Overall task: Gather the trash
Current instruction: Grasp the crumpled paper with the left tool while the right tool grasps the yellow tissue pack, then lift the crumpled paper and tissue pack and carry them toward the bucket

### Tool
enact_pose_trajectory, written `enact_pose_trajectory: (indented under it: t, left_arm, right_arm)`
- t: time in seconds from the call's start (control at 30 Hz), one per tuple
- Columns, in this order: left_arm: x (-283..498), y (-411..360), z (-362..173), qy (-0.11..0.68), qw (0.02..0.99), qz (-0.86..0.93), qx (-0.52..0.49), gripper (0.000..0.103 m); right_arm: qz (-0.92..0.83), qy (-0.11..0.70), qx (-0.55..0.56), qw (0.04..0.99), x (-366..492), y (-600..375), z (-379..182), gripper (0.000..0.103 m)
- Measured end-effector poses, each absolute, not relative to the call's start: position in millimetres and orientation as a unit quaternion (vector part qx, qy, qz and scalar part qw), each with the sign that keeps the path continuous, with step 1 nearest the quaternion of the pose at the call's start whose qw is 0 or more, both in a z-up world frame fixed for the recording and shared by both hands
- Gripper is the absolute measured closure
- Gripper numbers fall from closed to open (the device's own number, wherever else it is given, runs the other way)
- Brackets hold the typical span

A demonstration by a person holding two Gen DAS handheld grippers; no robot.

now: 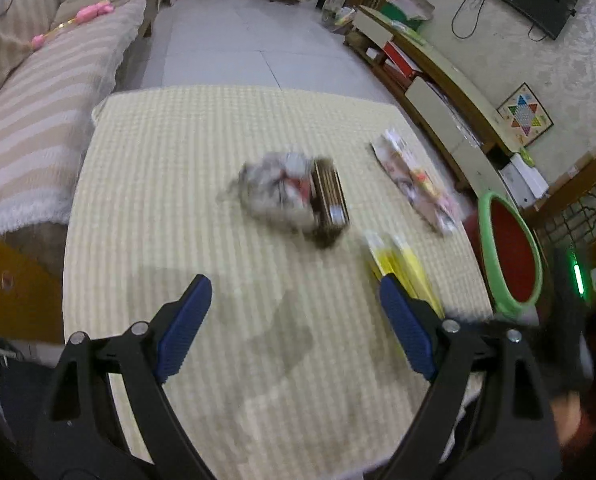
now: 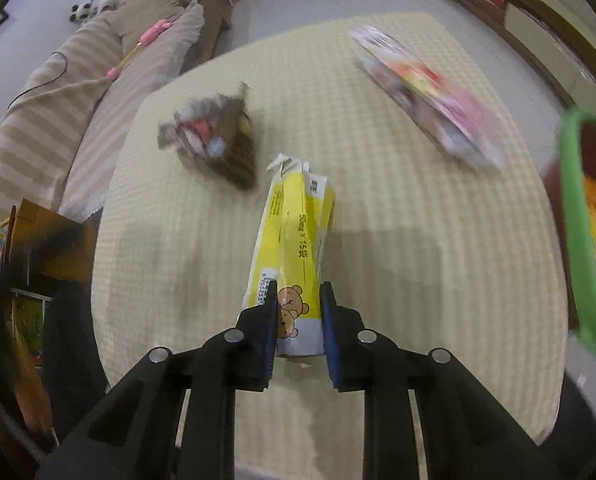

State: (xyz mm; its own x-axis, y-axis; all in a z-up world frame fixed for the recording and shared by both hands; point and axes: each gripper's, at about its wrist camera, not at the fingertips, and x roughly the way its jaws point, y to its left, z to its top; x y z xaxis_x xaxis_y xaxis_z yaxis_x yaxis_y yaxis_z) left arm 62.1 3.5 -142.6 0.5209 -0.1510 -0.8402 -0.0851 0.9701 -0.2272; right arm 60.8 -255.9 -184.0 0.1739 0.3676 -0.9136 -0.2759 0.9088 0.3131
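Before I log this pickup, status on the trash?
Right tongs shut on yellow box. Left tongs open, empty. Bin at table's right edge; path clear.

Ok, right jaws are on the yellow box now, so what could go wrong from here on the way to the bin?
1. The right gripper pinches the yellow box only at its near end; the long, torn-open box could swing or slip out when lifted.
2. The box looks crumpled, so the squeeze may collapse it further.
3. The bin sits off the table's right edge; a short drop could land on the floor. Both views are blurred.
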Motion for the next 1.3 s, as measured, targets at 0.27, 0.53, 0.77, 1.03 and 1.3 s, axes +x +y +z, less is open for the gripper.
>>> enact_pose_trajectory:
  t: [0.27,0.53,0.77,1.03,1.3]
  left_arm:
    - [141,28,-177,0.522,0.834,0.023,-0.177,0.02]
    - [170,24,-220,0.565,0.802,0.018,-0.195,0.023]
    - [141,42,-202,0.536,0.811,0.004,-0.234,0.061]
    - [77,42,-173,0.511,0.825,-0.004,-0.242,0.061]
    - [40,34,-149,0.484,0.835,-0.003,-0.262,0.061]
  right_arm:
    - [0.182,0.623,0.073,0.757,29,-291,-197,0.08]
    - [0.184,0.621,0.077,0.758,28,-300,-196,0.079]
    - [0.182,0.618,0.078,0.761,22,-298,-194,0.056]
    - [0.166,0.601,0.059,0.78,34,-286,-184,0.031]
    - [0.16,0.595,0.012,0.788,57,-257,-198,0.031]
